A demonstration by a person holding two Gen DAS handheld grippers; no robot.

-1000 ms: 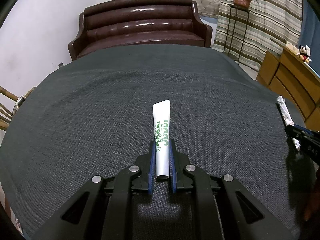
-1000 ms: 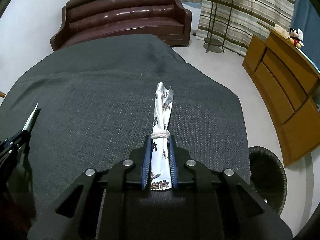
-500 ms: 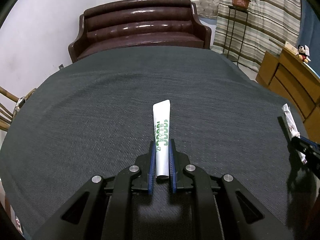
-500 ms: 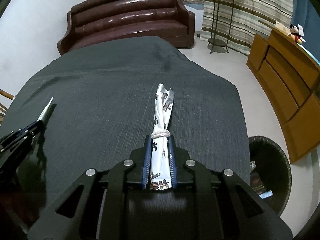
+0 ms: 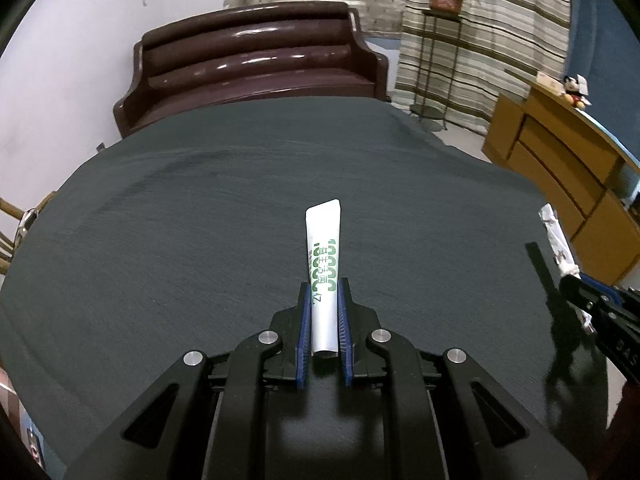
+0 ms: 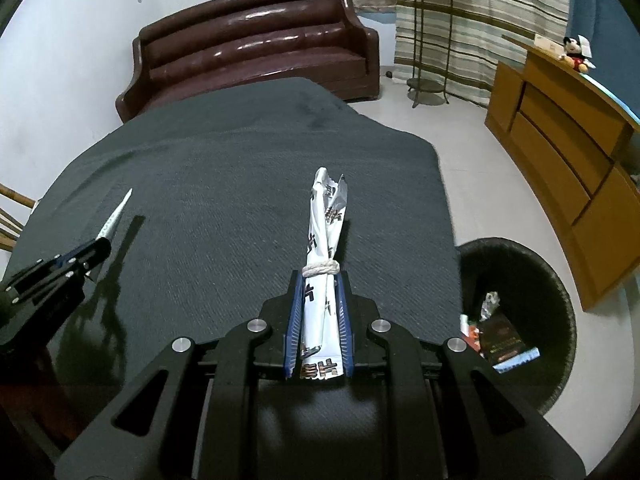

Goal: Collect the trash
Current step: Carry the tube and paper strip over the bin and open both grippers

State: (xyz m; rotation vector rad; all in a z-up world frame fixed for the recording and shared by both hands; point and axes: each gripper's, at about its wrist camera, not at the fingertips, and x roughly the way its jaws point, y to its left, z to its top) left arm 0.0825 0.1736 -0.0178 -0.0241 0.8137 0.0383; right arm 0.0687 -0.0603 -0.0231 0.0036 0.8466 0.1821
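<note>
my left tool (image 5: 323, 300) clamps a white tube (image 5: 323, 258); my right tool (image 6: 319, 296) clamps a tied wrapper (image 6: 323, 248), above the grey worktop (image 6: 224, 184), near the bin (image 6: 556, 288).

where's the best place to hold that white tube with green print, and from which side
Hold the white tube on its rounder lower body, near the end closest to the camera, with the pads on its two long sides. That is how the left gripper has it. The far end is crimped flat and thin, so it would probably flex.
</note>
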